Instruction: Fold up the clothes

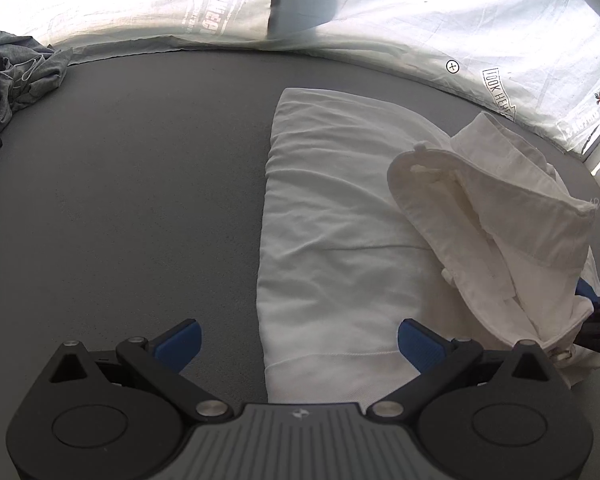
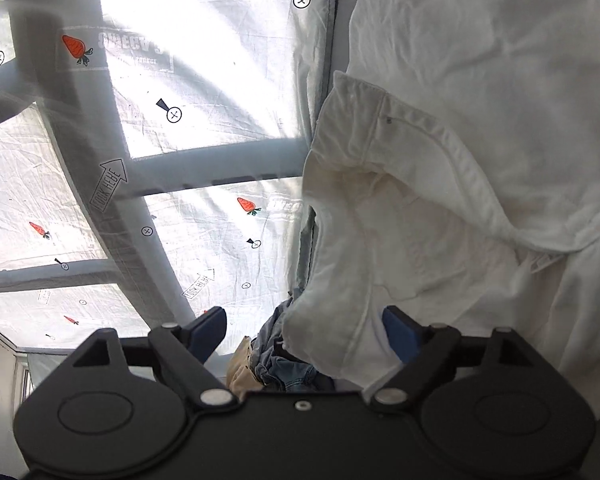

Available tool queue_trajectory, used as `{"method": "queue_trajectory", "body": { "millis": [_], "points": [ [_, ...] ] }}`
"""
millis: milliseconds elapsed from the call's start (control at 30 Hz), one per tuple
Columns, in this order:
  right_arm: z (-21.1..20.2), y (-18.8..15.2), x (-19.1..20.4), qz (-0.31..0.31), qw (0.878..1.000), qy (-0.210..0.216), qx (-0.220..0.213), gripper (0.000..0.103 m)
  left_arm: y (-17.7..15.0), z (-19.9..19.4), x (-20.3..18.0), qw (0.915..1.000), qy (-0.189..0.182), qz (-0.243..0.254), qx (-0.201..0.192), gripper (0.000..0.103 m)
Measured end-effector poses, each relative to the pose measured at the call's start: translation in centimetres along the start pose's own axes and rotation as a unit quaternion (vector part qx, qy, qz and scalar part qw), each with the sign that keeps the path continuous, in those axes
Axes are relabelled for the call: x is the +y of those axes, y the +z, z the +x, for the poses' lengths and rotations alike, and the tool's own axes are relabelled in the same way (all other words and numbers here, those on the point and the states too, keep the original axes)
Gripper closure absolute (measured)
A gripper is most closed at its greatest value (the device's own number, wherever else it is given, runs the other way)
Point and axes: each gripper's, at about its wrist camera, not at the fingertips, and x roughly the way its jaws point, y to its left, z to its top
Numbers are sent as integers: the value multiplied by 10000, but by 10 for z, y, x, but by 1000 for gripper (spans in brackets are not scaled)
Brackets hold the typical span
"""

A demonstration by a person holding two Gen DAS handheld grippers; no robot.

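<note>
Grey matte bed (image 1: 140,200); creased white shirt (image 1: 340,220) (cotton-like), collar rumpled.

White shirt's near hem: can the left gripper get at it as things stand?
Probably yes. The left gripper is open, its fingers straddling the edge of the white shirt, with nothing lying over the near hem.
</note>
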Motion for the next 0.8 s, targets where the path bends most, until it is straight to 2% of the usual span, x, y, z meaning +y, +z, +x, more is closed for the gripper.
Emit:
{"method": "queue_trajectory", "body": {
  "millis": [67, 200, 333, 367, 400, 533, 667, 767, 800],
  "points": [
    [5, -1, 6, -221, 9996, -162, 96, 18, 0, -2, 1, 9999, -92, -103, -41, 0],
    [0, -2, 22, -578, 9982, -152, -67, 21, 0, -8, 0, 9995, -239, -158, -163, 0],
    [-30, 4, 25, -1114, 9907, -289, -724, 41, 1, -11, -2, 9989, -342, -249, -189, 0],
    [-35, 8, 30, -1334, 9853, -495, -948, 49, 1, -11, -2, 9986, -396, -298, -183, 0],
    [-40, 8, 31, -1560, 9794, -719, -1058, 52, 2, -10, -2, 9982, -452, -352, -183, 1],
    [-46, 13, 27, -2306, 9505, -1678, -1237, 54, 8, -8, 0, 9938, -795, -729, -286, 4],
    [-45, 23, 19, -2230, 9493, -1903, -1134, 54, 17, -4, 6, 9808, -1232, -1465, -357, 20],
    [-41, 35, 15, -2406, 9389, -2258, -976, 54, 22, -1, 9, 9652, -1640, -2006, -369, 27],
    [-39, 39, 14, -2467, 9356, -2352, -922, 54, 23, 1, 8, 9622, -1722, -2078, -365, 28]
  ]
}}
